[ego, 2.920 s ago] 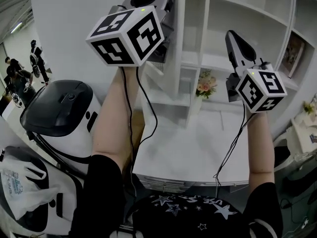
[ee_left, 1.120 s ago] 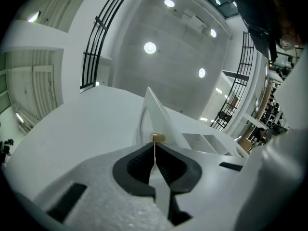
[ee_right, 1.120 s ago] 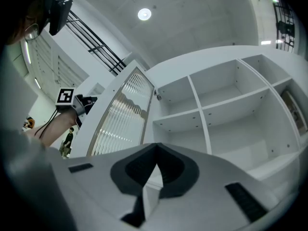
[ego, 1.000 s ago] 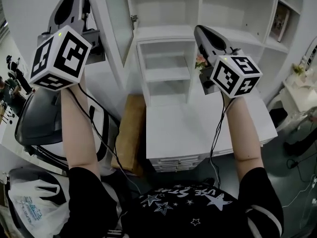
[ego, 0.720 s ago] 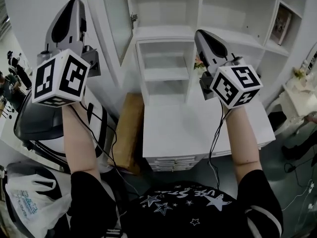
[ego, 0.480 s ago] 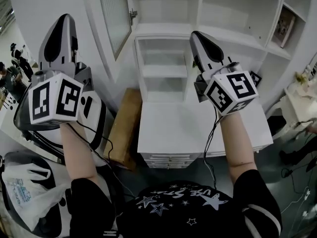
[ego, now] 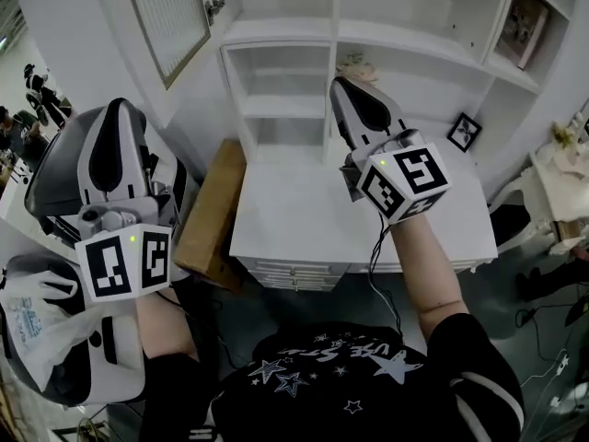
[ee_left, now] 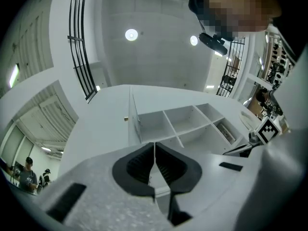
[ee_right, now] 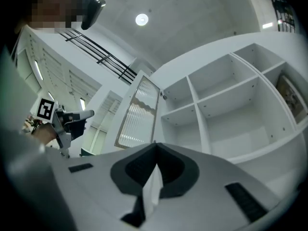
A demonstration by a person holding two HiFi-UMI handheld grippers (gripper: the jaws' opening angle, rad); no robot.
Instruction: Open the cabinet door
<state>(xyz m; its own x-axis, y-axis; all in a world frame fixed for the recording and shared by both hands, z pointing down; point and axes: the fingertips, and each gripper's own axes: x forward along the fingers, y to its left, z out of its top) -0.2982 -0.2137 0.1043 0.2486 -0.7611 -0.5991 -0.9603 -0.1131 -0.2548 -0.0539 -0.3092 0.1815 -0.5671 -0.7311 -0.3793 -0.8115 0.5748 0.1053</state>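
Note:
The cabinet door (ego: 168, 21), white-framed with a ribbed glass pane, stands swung open at the upper left of the white shelf unit (ego: 368, 40); its small knob (ego: 213, 7) shows at the edge. My left gripper (ego: 117, 107) hangs low at the left, shut and empty, well away from the door. In the left gripper view the door (ee_left: 134, 117) is seen edge-on above the shut left gripper (ee_left: 154, 146). My right gripper (ego: 339, 83) is shut with nothing held, over the desk before the shelves. In the right gripper view the door (ee_right: 137, 113) is beyond my right gripper (ee_right: 155, 145).
A white desk (ego: 304, 219) with drawers (ego: 285, 274) stands below the shelves. A brown board (ego: 212, 212) leans at its left, beside a black and white machine (ego: 55, 168). A small picture frame (ego: 463, 132), flowers (ego: 354, 63) and a plastic bag (ego: 32, 325) are around.
Both grippers have come down and back from the cabinet, the left one much further, to the lower left. The door stays open.

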